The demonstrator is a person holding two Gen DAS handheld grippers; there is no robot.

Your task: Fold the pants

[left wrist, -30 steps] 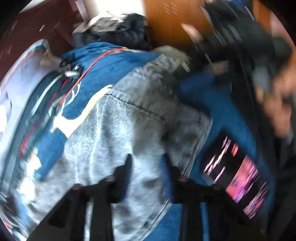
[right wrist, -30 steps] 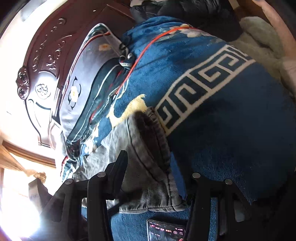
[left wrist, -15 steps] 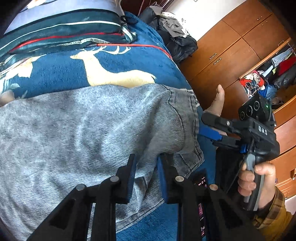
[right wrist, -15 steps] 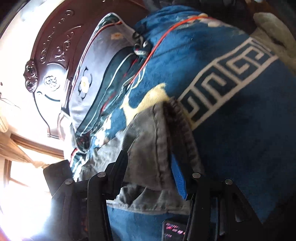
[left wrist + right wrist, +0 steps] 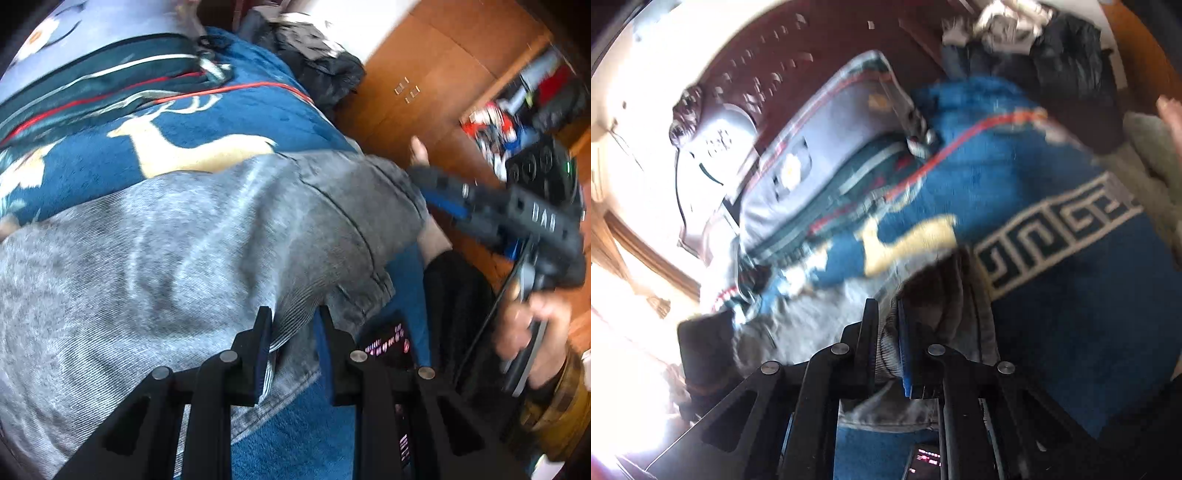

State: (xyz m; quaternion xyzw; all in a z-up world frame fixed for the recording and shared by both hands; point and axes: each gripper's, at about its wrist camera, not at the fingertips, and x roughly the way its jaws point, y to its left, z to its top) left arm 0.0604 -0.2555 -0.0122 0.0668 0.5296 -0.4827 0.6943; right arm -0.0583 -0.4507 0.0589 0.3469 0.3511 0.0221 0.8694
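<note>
Grey denim pants (image 5: 184, 240) lie spread on a blue deer-patterned blanket (image 5: 207, 125). My left gripper (image 5: 294, 317) is shut on a fold of the pants near their waist end, with fabric pinched between its pads. The left wrist view also shows the right gripper (image 5: 439, 184) reaching the far corner of the waistband, held by a hand (image 5: 528, 317). In the blurred right wrist view, the right gripper (image 5: 886, 310) has its jaws closing narrow on a raised fold of the pants (image 5: 820, 325), and its pads press the cloth.
A lit phone (image 5: 388, 339) lies on the blanket just below the pants' edge. Folded striped bedding (image 5: 92, 85) and a dark heap of clothes (image 5: 317, 62) sit at the far side. A wooden wardrobe (image 5: 424, 74) stands beyond the bed, a carved headboard (image 5: 812, 37) at its head.
The right gripper's jaws went from wide around the waistband to shut on it, and it rose with the cloth. The left gripper shifted and rolled while keeping its pinch.
</note>
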